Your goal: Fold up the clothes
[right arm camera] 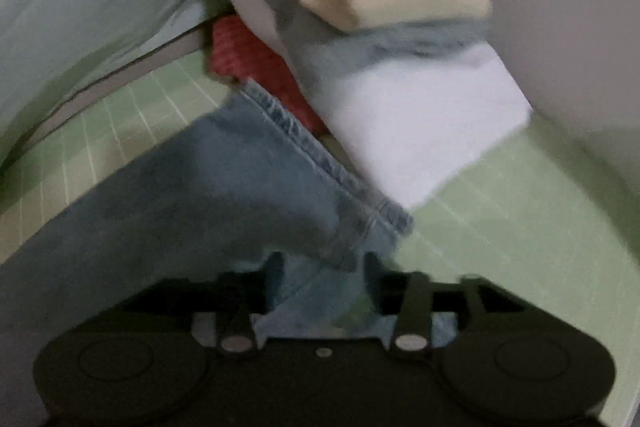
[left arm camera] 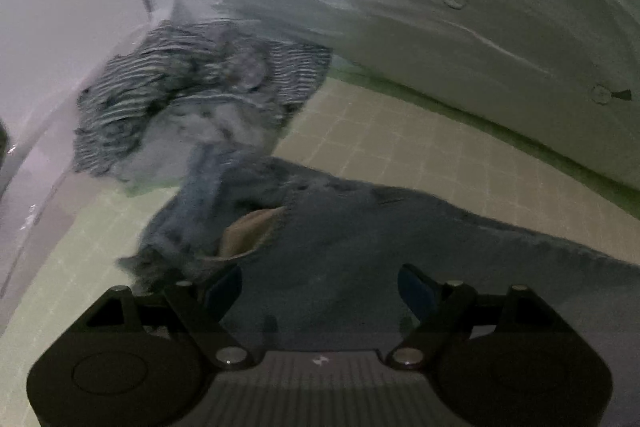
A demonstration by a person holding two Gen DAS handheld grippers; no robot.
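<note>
Jeans (left arm camera: 360, 251): spread on the green grid mat (left arm camera: 400, 147), directly under both tools.
Long axis: appears to run from the pocket end in the left view to the hem (right arm camera: 320, 155) in the right view.
Left gripper (left arm camera: 320, 291): jaws wide apart, over denim beside the pocket lining (left arm camera: 248, 231), holding nothing.
Right gripper (right arm camera: 324, 267): fingers narrow, fabric between them; grip cannot be confirmed.
Nearer tool: right to hem, left to pocket end.
Surroundings: striped garment (left arm camera: 192, 83); folded stack (right arm camera: 400, 67) just beyond the hem.

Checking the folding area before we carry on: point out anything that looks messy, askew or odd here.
The striped garment sits crumpled in a heap at the far edge of the green mat, not folded. A beige pocket lining pokes out of the jeans. In the right view, the folded stack leans unevenly. No damage is visible.
</note>
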